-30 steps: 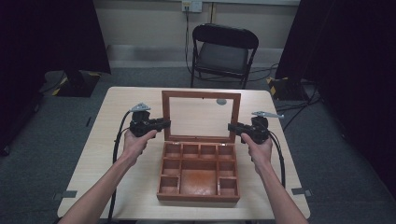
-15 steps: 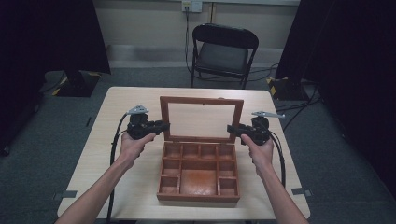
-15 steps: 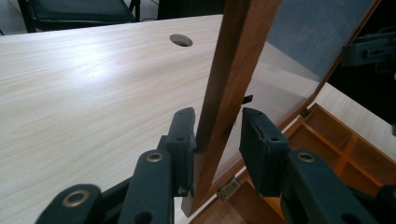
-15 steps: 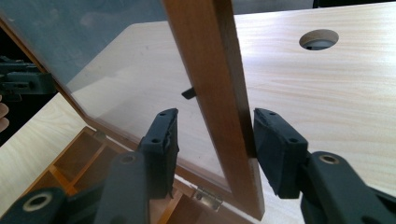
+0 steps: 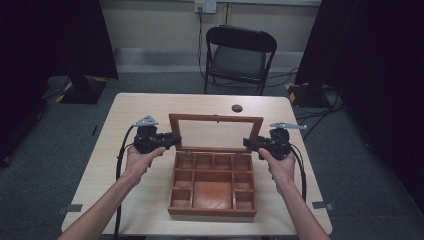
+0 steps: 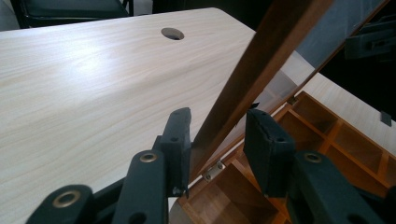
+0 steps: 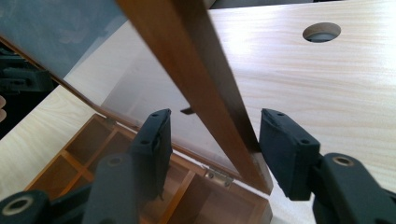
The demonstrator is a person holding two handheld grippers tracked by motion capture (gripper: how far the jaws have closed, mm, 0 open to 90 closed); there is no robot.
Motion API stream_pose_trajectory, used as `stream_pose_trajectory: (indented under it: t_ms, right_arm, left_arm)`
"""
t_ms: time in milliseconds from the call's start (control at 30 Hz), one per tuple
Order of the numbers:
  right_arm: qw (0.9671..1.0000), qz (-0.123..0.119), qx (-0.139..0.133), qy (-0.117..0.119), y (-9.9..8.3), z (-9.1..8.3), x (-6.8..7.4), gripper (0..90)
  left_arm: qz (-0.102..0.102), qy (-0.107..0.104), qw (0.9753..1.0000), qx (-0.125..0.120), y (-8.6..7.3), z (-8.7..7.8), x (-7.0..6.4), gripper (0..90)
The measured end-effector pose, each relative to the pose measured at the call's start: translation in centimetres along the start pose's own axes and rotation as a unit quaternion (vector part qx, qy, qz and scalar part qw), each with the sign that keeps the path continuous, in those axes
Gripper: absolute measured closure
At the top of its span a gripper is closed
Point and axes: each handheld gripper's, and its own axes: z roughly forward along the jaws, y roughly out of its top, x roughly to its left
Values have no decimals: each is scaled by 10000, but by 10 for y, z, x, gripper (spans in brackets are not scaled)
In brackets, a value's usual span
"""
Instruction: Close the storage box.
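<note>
Straddling the lid's side rails, the left claw (image 5: pixel 172 140) and right claw (image 5: pixel 248 143) both stand spread, the wooden frame passing between their jaws unpinched. The glass-paned lid (image 5: pixel 216 133) stands nearly upright at the far edge of the compartmented wooden box (image 5: pixel 212 183), hinged along that edge, its long axis running from claw to claw. Each claw sits equally near its rail; the box rests mid-counter (image 5: pixel 150 107).

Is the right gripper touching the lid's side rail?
Apart. The right gripper view shows the right gripper open, with gaps between both pads and the lid rail.
</note>
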Motion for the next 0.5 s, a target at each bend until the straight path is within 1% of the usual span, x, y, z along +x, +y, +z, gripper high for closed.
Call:
stream_pose_trajectory:
  t_ms: [67, 100, 200, 233, 267, 367, 433, 500]
  right_arm:
    - [10000, 5, 1, 2, 0, -2, 1, 433]
    - [10000, -46, -4, 1, 0, -5, 3, 424]
    - [9999, -131, 51, 53, -1, -8, 5, 407]
    - [9999, -134, 51, 70, -1, -9, 5, 401]
    - [9999, -126, 37, 98, -2, -10, 5, 397]
    - [9999, -41, 56, 119, -6, -12, 4, 394]
    - [9999, -45, 74, 133, -8, -12, 4, 393]
    - [9997, -62, 171, 155, -12, -12, 4, 374]
  left_arm:
    - [10, -3, 10000, 7, 0, 0, -1, 601]
    - [51, 0, 10000, 38, -1, -2, -2, 598]
    - [20, -20, 10000, 66, -3, -5, -4, 586]
    - [22, -3, 10000, 86, -3, -6, -4, 587]
    - [-48, -69, 10000, 45, -5, -7, -4, 590]
    - [0, -101, 9999, 60, -7, -8, -5, 590]
    - [13, -87, 9999, 74, -7, -9, -6, 589]
    - [19, -105, 9999, 86, -8, -9, -7, 580]
